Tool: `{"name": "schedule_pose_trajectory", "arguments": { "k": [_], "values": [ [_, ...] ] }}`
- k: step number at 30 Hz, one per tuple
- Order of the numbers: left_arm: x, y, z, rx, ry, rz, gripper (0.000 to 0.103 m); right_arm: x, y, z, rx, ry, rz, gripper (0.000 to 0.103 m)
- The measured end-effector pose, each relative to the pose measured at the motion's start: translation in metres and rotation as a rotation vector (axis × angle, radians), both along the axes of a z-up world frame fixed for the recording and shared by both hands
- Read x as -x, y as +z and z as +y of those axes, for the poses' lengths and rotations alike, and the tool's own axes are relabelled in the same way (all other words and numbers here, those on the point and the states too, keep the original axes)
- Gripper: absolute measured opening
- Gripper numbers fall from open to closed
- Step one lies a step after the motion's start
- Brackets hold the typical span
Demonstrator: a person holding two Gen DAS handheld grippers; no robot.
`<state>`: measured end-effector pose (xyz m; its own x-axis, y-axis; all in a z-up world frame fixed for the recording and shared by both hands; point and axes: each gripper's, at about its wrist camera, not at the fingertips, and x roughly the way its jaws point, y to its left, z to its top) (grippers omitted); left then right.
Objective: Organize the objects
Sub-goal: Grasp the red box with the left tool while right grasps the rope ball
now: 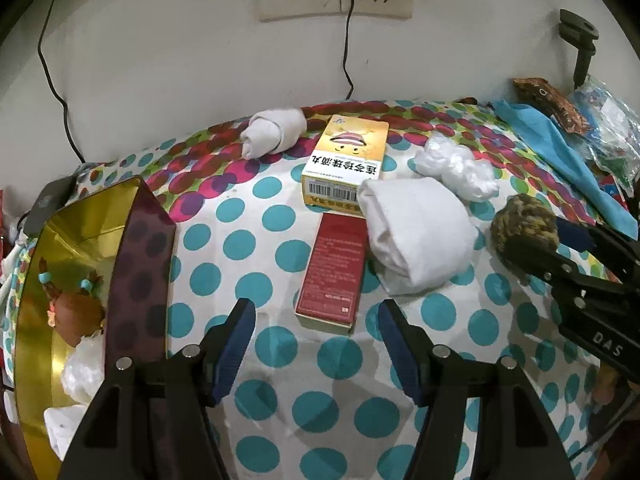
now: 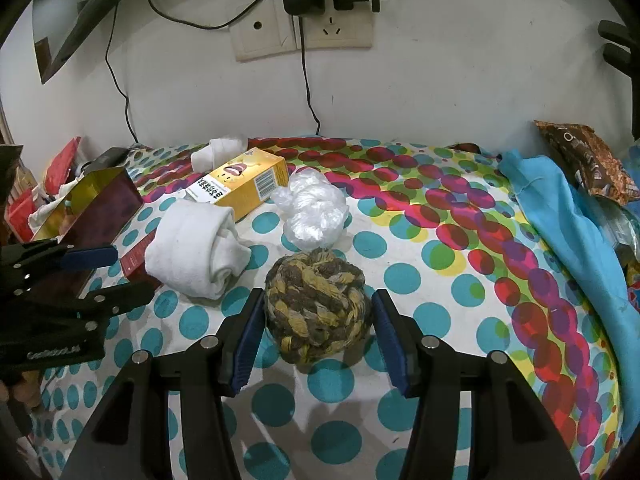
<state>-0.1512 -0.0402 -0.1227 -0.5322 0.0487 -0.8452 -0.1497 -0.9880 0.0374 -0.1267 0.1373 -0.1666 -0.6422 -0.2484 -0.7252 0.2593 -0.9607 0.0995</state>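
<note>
A round ball of braided yellow and brown-grey rope (image 2: 316, 304) is seen on the table covered with a spotted cloth (image 2: 440, 280), between the jaws of the right gripper (image 2: 318, 334). The jaws stand at about middle width, one on each side of the ball; whether the pads press on it cannot be told, as a thin gap seems to show on the right side. The ball is judged to be light, soft and springy, with a rough weave that should not slip; it is best taken across its widest part, squeezed enough to dent it.

The left gripper (image 1: 316, 344) hangs with its jaws apart and empty, just short of a long red cardboard box (image 1: 332, 272). That box is judged stiff, light and smooth-faced, best held across its narrow sides. A gold-lined open tin (image 1: 80, 216) stands at the left.
</note>
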Motion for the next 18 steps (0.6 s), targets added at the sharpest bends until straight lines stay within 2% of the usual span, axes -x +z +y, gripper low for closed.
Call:
{"name": "schedule_pose_trajectory", "arguments": {
  "k": [5, 9, 10, 11, 14, 18],
  "values": [
    [0.0054, -0.0074, -0.0017, -0.010, 0.003, -0.020, 0.066, 0.0000, 0.0002, 0.0006, 0.006, -0.001, -0.002, 0.051],
    [0.0059, -0.0072, -0.0016, -0.010, 0.009, 0.002, 0.064, 0.0000, -0.0001, 0.0004, 0.003, -0.001, -0.001, 0.051],
    [0.0064, -0.0074, -0.0011, -0.006, 0.010, 0.003, 0.053, -0.0001, -0.0002, 0.0005, 0.002, -0.001, -0.001, 0.051],
    [0.0074, -0.0087, -0.0009, -0.009, 0.006, -0.003, 0.033, -0.0001, -0.0003, 0.0007, 0.002, -0.001, -0.001, 0.051],
    [0.0100, -0.0090, -0.0015, -0.024, 0.019, -0.015, 0.033, -0.0001, -0.0006, 0.0004, 0.001, -0.001, -0.001, 0.051],
    [0.0082, -0.0080, 0.0016, 0.002, 0.019, -0.003, 0.033, 0.0000, -0.0010, 0.0005, 0.003, -0.001, -0.001, 0.051]
  ]
}}
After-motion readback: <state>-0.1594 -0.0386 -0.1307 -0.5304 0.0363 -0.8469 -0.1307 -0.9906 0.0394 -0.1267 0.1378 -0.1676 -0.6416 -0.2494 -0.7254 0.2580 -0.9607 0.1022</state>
